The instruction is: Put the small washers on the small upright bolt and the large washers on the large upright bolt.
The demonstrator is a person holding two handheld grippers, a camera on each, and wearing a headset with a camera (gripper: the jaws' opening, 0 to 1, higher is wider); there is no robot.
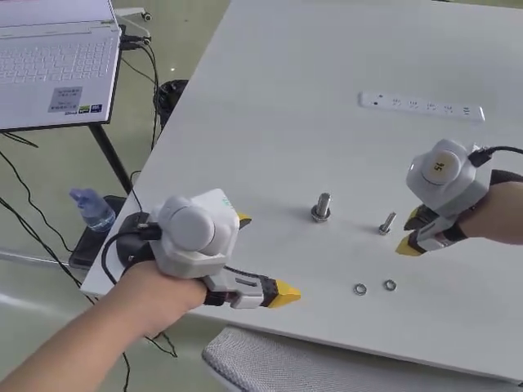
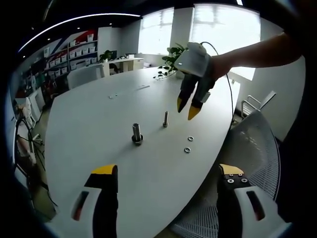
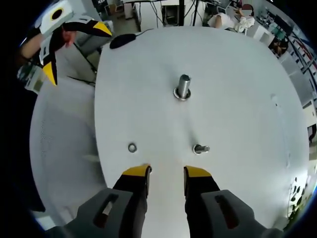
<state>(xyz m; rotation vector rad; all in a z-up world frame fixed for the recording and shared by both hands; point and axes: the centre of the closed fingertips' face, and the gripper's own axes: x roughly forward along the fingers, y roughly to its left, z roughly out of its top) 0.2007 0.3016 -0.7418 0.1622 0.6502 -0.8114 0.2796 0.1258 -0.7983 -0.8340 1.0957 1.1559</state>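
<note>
Right gripper hovering open and empty just beside the small bolt, no washer picked up yet

Its jaws are parted a fair bit with nothing between them. The left gripper is down at the near table edge, spread wide in its own view and also empty. Two loose washers lie side by side on the table, nearer the person than both bolts and well apart from the large bolt. There's a dark ring at that bolt's base, can't tell if it's a washer or the head. Looks like the pick-up step to me: next move means dropping onto one washer and pinching its thin rim off the flat top, which is fiddly.
</note>
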